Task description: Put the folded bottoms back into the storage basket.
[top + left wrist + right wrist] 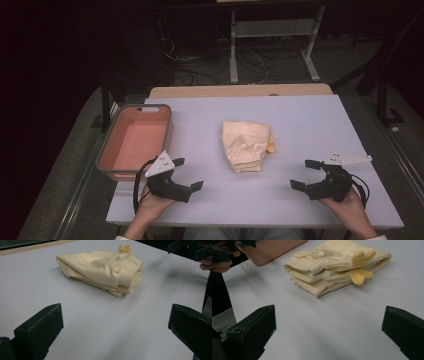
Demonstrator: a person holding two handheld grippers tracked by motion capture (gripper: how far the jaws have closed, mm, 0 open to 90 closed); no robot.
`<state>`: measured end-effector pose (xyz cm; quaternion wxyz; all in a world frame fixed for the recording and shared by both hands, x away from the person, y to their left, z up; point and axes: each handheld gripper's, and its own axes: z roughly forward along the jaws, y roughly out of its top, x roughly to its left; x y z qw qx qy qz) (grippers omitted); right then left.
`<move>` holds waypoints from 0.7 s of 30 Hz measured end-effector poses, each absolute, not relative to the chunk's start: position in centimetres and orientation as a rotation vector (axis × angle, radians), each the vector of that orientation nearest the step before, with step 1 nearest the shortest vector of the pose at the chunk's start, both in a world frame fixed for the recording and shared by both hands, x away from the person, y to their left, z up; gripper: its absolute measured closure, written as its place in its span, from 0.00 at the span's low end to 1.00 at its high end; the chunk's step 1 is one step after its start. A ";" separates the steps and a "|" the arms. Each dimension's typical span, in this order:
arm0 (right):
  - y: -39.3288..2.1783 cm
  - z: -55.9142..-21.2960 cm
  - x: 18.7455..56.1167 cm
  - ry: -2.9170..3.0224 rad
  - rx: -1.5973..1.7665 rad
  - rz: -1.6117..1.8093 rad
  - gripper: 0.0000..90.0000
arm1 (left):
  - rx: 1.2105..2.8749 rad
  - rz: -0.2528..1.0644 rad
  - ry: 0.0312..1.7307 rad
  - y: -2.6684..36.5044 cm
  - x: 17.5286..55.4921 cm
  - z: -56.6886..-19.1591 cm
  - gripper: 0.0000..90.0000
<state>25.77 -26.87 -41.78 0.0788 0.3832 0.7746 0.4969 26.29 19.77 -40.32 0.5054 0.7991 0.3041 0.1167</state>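
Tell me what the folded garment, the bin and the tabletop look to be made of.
Folded garment: soft knit fabric, pale cream, matte; ribbed cuffs show at its edge, and deeper yellow flaps look like felt or fleece.
Bin: probably moulded plastic, salmon pink with a grey rim, smooth with rounded corners.
Tabletop: likely a laminate or a plastic sheet, pale lavender, matte and even.

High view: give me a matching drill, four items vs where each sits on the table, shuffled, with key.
Items:
1. folded cream garment
2. pink bin
3. left gripper
4. right gripper

Places:
A. near edge, right side
B. table's left edge
C. middle of the table
D. near edge, just in front of the bin

Pairs: 1-C, 2-B, 3-D, 4-A
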 end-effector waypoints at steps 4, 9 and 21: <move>-27.0 -41.8 25.8 2.314 1.153 1.493 0.00 | 1.921 0.276 0.735 19.8 26.3 -40.3 0.00; -27.1 -41.7 25.7 2.315 1.158 1.490 0.00 | 1.910 0.265 0.740 19.9 26.3 -40.2 0.00; -27.3 -41.7 25.7 2.314 1.169 1.490 0.00 | 1.914 0.266 0.741 19.9 26.4 -40.1 0.00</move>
